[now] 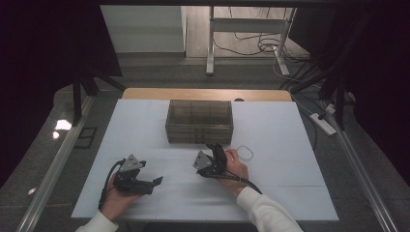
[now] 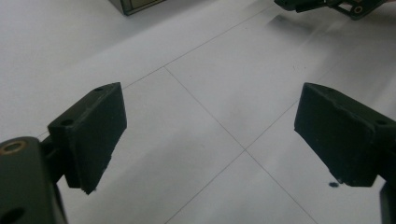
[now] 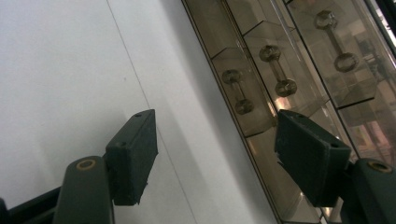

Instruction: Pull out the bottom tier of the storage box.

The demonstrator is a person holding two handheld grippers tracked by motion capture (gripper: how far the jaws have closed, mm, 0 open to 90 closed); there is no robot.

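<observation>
A person seated at a white-covered worktop [image 1: 145,121] holds a pair of black two-jaw tongs in each hand, both pairs spread wide and gripping nothing. The right tongs [image 1: 216,149] point toward the front face of a smoky brown transparent plastic drawer box [image 1: 199,121], which stands at the middle of the worktop towards its far edge. In the right gripper view the right tongs [image 3: 215,154] are released, their jaws well apart; the box's front [image 3: 299,60] runs diagonally just beyond them, with three small dumbbell-shaped clear drawer handles [image 3: 279,70] showing on it. One jaw lies over the box's lower front, the other over bare white surface; whether either jaw touches the box cannot be told.

The left tongs [image 1: 155,182] rest low near the person's edge of the worktop, pointing to the right, well apart from the box. In the left gripper view the left tongs [image 2: 210,135] stand fully released over the white sheet, where thin crease lines cross, with nothing between the jaws. A corner of the drawer box [image 2: 140,4] shows at the top of that view.

A thin pale ring-shaped object [image 1: 244,152] lies on the worktop just beside the right hand [image 1: 235,166], near the box's right front corner.
</observation>
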